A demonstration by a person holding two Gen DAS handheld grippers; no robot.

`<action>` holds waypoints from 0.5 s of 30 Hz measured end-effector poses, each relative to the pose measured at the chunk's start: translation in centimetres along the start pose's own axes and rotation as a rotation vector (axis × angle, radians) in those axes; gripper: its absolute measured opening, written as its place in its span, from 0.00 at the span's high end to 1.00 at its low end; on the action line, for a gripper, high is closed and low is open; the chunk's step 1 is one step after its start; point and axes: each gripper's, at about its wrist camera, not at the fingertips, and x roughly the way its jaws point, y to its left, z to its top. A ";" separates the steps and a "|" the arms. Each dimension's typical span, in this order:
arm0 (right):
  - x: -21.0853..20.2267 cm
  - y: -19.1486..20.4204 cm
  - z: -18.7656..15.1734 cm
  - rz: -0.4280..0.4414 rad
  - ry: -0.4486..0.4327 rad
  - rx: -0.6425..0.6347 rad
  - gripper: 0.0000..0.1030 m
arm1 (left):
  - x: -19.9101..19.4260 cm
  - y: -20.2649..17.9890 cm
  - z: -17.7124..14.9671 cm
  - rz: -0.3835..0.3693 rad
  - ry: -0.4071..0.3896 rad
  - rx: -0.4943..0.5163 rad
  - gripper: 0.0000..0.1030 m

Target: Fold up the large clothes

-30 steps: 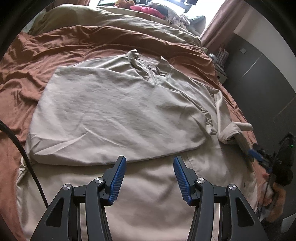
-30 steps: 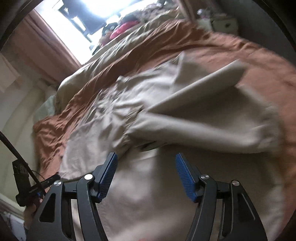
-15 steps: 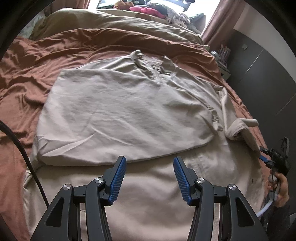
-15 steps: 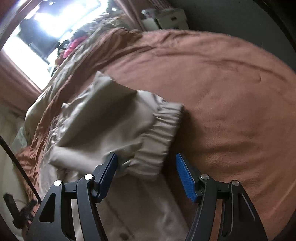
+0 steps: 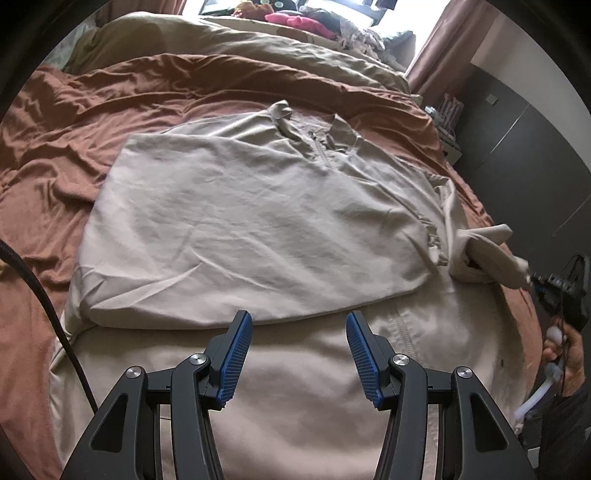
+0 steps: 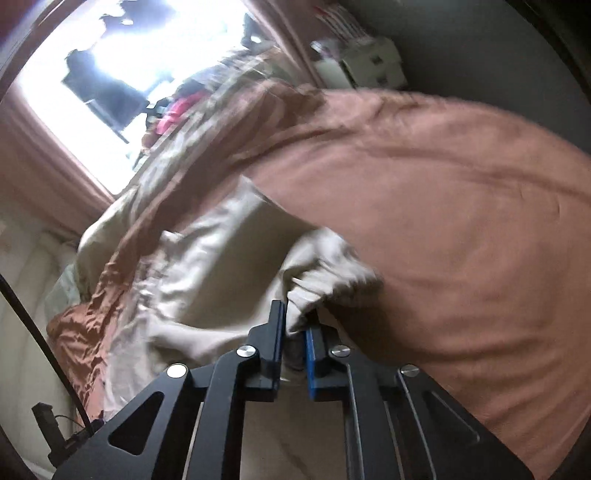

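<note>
A large beige zip-neck top (image 5: 258, 221) lies on the rust-brown bedsheet (image 5: 74, 140), its left side folded over the front. My left gripper (image 5: 298, 354) hangs open above the lower body of the top, nothing between its fingers. At the bed's right edge my right gripper (image 5: 532, 281) is shut on the elastic cuff of the right sleeve (image 5: 491, 247). In the right wrist view the jaws of the right gripper (image 6: 295, 325) pinch the gathered sleeve cuff (image 6: 332, 280), which is lifted off the sheet.
An olive duvet (image 5: 240, 40) and a pile of clothes (image 5: 306, 18) lie at the head of the bed by the window. A black cable (image 5: 44, 302) runs down the left. A bedside stand (image 5: 448, 118) and dark wardrobe doors (image 5: 535, 140) stand at the right.
The right gripper has moved to the sleeve cuff and shut on it, lifting it. The left gripper has stayed open over the lower body of the top.
</note>
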 end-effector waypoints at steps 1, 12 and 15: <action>-0.6 1.3 0.2 0.011 -0.012 -0.022 0.98 | -0.2 -0.1 0.0 -0.003 -0.002 0.002 0.46; -4.8 15.6 -1.0 0.136 -0.096 -0.298 0.98 | -2.1 1.1 0.3 -0.026 -0.044 -0.030 0.46; -4.8 18.5 -1.9 0.161 -0.092 -0.361 0.98 | -2.6 1.8 0.3 -0.033 -0.057 -0.048 0.46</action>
